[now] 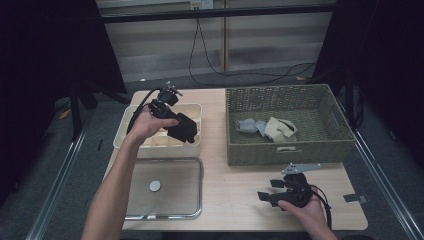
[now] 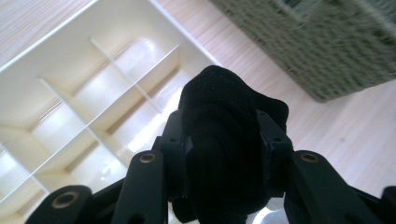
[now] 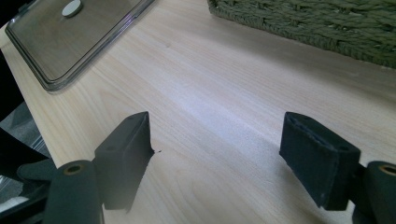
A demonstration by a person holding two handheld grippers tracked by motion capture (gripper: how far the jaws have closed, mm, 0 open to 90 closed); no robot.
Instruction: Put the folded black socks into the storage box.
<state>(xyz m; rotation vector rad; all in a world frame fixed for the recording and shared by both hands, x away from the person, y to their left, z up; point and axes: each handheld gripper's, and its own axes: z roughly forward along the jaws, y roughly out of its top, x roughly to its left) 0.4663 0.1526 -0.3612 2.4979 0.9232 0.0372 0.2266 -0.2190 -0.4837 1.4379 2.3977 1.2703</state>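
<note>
While your left gripper [image 1: 181, 127] is clamping a black rolled sock [image 1: 184, 128] between its jaws, you are holding it over the cream divided box [image 1: 125, 127] at the left centre of the high view. In the left gripper view that black bundle [image 2: 224, 140] is filling the gap between both pads, which are pressing on its sides, and the jaws are standing partly closed around it. Behind it, the box's [image 2: 70, 60] thin dividers are marking off compartments across the left half of that frame, with the sock hanging over the compartments nearest the box's right-hand edge; which one exactly, I cannot tell.

Your right gripper [image 1: 267, 196] is resting low near the bottom right of the high view, just above the wooden table [image 1: 220, 195], with its jaws spread wide and nothing between them. In the right gripper view its two pads are standing well apart over bare wood [image 3: 215, 121].

Further out, a clear lid [image 1: 165, 187] with a pale round knob is lying flat below the box, at the lower left. A green woven basket [image 1: 285, 150] is sitting at the upper right, holding a grey sock [image 1: 247, 125] and a beige one [image 1: 280, 129] side by side.
</note>
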